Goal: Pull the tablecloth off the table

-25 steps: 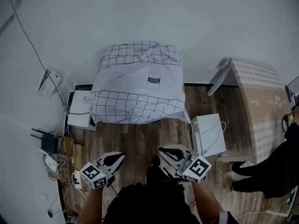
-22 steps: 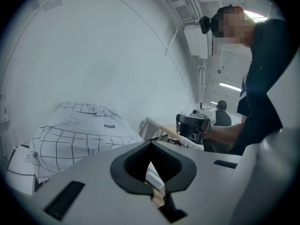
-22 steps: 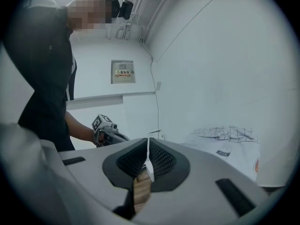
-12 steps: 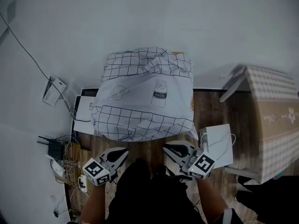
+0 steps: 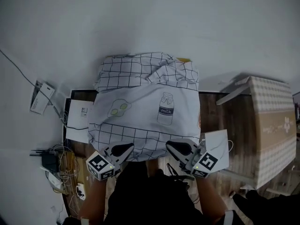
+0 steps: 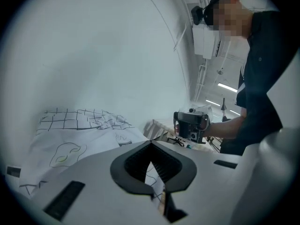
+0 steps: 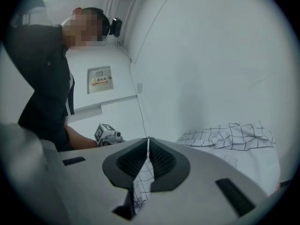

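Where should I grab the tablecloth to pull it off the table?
Pinch the tablecloth by its near hem, at both front corners, coming from the near side. That checked edge hangs loose there, while the far end is bunched up by the wall.

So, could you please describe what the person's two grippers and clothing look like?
Both the left gripper and right gripper have pale grey shells, black ribbed pads and a white cube with black square markers. The person wears a black top.

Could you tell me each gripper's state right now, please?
Left gripper: closed at the tablecloth's edge, grip unclear.
Right gripper: closed at the tablecloth's edge, grip unclear.
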### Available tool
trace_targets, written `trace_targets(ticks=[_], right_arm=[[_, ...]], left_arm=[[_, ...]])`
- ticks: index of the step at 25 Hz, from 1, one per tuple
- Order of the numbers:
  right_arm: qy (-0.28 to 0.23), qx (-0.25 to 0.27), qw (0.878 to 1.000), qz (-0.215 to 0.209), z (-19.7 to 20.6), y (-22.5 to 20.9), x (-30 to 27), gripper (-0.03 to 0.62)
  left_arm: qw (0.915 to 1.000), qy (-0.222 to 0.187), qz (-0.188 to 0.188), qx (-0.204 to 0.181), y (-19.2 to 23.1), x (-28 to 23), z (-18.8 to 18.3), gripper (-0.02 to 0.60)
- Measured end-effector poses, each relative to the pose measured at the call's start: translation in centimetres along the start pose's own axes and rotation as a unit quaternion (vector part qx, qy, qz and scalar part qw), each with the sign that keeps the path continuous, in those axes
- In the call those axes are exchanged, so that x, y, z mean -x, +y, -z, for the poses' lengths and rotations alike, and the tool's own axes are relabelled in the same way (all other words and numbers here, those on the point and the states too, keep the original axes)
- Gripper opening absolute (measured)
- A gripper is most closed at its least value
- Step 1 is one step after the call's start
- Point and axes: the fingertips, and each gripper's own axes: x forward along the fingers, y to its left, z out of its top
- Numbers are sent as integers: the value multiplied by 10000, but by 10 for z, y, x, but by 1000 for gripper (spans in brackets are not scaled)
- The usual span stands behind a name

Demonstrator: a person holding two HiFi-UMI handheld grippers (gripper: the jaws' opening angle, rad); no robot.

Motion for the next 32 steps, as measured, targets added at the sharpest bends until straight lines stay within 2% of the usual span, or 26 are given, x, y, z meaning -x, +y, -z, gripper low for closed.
trace_targets(ticks=[4,7,11,14,17,21,24,28,29,30,32], right_arm=[[34,-147,9998,105,-12,-21,-35,26],[144,-127,9996,196,-12,-33,-57,26],[264,-177,9979,570,-5,-55,-76,30],[499,-115,9961,713,4,-70,-86,140],[710,-15,9950,700,17,-88,-96,154],[875,-20,9942,630,31,-108,-115,198],[1142,211,9916,567,46,-128,-122,220],[1917,626,9780,536,76,-155,-129,257],[2079,704,9739,578,82,-163,-130,266],[2198,762,9705,629,88,-170,-132,279],[2371,803,9656,702,98,-180,-134,292]], left_arm=[[9991,330,191,-174,41,-15,-11,6],[9986,321,357,-218,67,-26,-19,6],[9979,330,482,-283,96,-43,-16,9],[9972,464,489,-333,111,-54,-14,9],[9957,604,493,-505,126,-65,-6,14],[9912,1015,446,-729,140,-75,8,72],[9859,1278,368,-1020,152,-86,12,102],[9819,1486,144,-1162,172,-93,19,163],[9818,1483,87,-1182,178,-96,19,186],[9816,1490,48,-1196,183,-99,19,237],[9793,1583,15,-1262,189,-105,22,271]])
